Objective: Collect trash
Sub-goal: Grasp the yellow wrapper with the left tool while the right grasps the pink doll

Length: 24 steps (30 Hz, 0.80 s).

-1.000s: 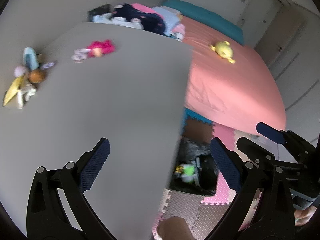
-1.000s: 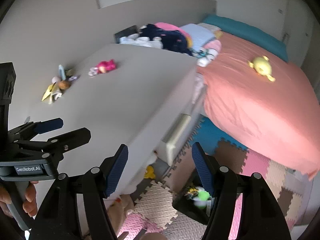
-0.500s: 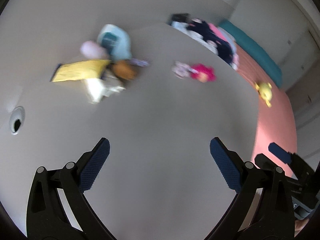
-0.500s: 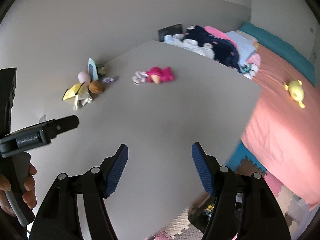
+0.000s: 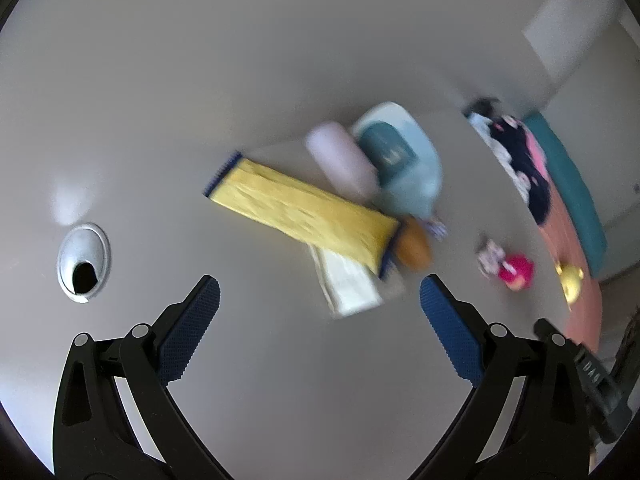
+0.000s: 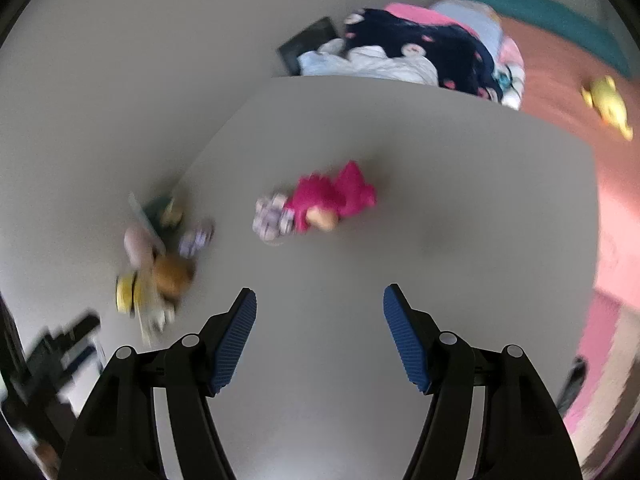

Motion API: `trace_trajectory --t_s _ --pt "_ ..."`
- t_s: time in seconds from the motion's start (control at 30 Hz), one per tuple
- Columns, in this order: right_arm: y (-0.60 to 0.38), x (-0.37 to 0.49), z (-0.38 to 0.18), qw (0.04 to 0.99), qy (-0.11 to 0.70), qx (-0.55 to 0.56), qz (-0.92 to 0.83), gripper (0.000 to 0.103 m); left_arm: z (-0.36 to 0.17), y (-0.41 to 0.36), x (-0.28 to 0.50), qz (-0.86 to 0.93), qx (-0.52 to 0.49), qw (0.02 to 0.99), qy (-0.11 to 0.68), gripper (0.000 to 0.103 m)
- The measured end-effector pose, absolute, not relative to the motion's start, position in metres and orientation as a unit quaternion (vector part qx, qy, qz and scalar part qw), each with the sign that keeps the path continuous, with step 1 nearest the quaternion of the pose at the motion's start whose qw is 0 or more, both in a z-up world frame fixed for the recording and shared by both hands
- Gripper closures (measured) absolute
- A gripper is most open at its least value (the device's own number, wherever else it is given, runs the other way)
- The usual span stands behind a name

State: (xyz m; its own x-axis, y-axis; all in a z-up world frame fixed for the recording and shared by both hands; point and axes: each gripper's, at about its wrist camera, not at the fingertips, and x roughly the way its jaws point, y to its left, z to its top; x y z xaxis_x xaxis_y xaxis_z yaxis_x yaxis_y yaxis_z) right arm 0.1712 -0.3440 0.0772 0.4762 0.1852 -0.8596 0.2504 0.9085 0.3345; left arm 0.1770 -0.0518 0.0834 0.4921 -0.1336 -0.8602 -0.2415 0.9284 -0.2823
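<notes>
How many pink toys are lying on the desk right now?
1: the pink toy lies mid-desk, apart from the trash pile near the wall. Blur may hide others.

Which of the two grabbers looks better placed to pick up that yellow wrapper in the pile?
Left, probably. The left hand-held gripper is open and aimed at the yellow wrapper; the right hand-held gripper faces the pink toy instead.

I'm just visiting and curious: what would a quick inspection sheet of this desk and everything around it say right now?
Surface: grey desk with a cable hole.
Job's things: yellow wrapper, white packet, pale tube, light blue pouch and brown lump piled together.
Clutter: pink toy.
Grippers: left gripper and right gripper both open, empty.
Cables: nothing seen.
Surroundings: bed, clothes heap, yellow plush.
</notes>
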Motion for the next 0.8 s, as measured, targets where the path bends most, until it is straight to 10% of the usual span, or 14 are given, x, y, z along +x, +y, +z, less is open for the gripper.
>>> trace_trajectory --t_s 0.8 --pt "-0.342 0.240 0.040 0.825 0.501 0.247 -0.090 0.050 0.047 0.005 0.207 0.095 -0.290 0.797 0.521 0.006"
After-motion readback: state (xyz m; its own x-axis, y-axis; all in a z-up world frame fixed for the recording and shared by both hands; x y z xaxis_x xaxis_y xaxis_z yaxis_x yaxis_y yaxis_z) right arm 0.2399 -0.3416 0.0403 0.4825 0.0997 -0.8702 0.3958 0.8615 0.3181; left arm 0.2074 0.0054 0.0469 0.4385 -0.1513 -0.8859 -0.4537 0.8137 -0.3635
